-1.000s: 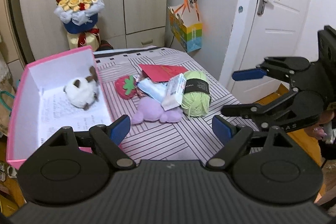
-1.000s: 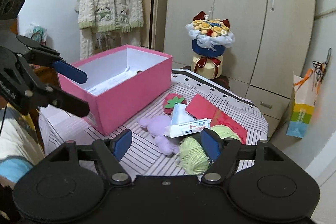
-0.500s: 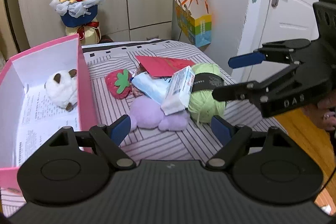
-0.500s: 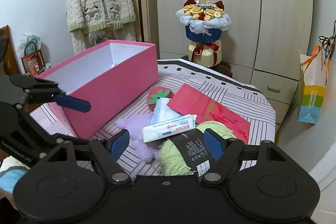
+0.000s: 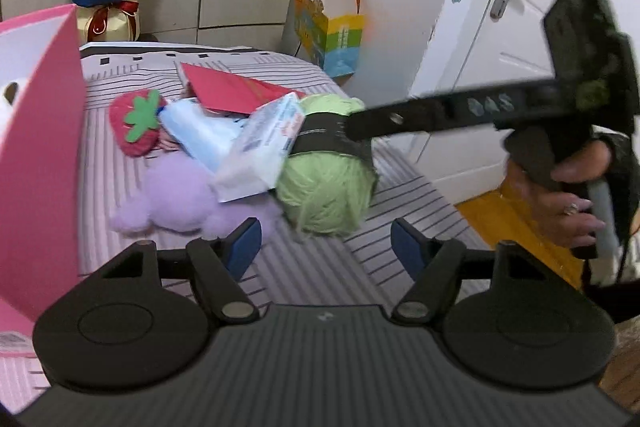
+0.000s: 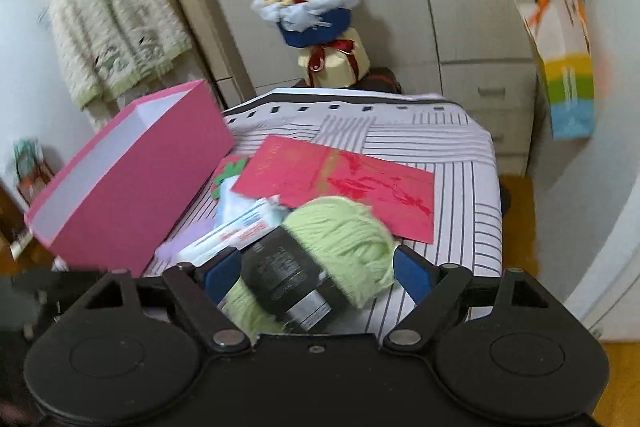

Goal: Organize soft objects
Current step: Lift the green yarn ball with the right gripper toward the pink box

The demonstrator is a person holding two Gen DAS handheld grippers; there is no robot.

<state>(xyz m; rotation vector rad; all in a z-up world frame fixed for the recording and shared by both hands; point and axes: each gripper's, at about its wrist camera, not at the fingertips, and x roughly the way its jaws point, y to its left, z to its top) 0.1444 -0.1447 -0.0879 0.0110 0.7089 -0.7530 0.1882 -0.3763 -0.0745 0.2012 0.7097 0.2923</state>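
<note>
A green yarn ball (image 5: 326,183) with a black label lies on the striped table next to a purple plush (image 5: 176,199), a red strawberry plush (image 5: 138,125) and a tissue pack (image 5: 264,147). My right gripper (image 6: 316,269) is open, and the yarn ball (image 6: 340,239) sits between its blue pads without being squeezed. In the left wrist view its fingers (image 5: 384,121) reach over the yarn. My left gripper (image 5: 326,247) is open and empty, just in front of the yarn. The pink box (image 5: 40,147) stands at the left.
A red envelope (image 6: 340,183) lies behind the yarn. A flower bouquet (image 6: 312,11) stands by the wardrobe beyond the table. A striped paper bag (image 5: 332,35) hangs on the wall. The table's right edge (image 6: 496,211) drops to an orange floor.
My right gripper has moved down and forward onto the yarn ball, which now lies between its open fingers. My left gripper has moved closer to the pile and to the right.
</note>
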